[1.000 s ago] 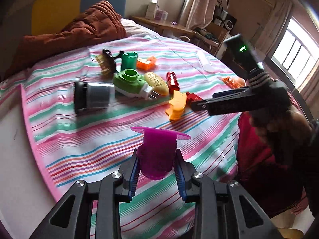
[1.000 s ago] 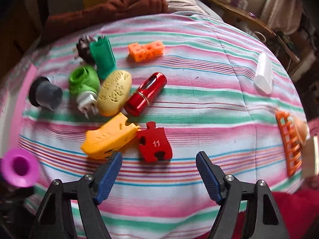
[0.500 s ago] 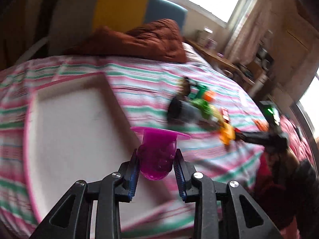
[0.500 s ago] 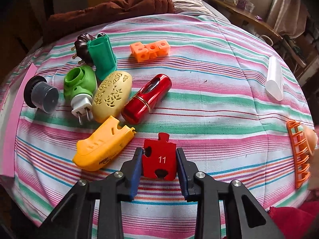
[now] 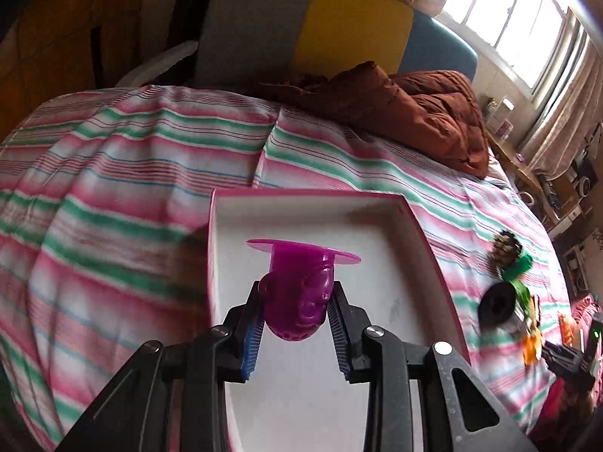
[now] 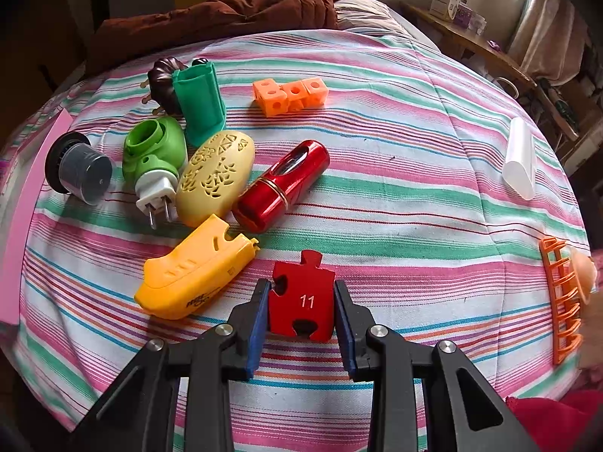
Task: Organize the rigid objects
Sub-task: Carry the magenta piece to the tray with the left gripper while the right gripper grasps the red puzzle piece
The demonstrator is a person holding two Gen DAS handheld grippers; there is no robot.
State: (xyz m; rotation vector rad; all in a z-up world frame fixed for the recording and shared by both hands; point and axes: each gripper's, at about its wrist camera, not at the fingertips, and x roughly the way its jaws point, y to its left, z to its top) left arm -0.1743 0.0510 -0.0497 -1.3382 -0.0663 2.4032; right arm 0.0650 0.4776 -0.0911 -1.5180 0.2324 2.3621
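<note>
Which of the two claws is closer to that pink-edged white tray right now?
Left. The left claw, clamping a purple plastic flanged cup, hangs directly over the white tray with the pink rim. The right claw, gripping a red puzzle piece, sits among the toys off to the tray's side.

I see bare tray floor (image 5: pixel 377 248) ahead; on my right, striped cloth (image 6: pixel 395 173) lies open between the toy cluster (image 6: pixel 211 173) and white tube (image 6: pixel 520 158).
</note>
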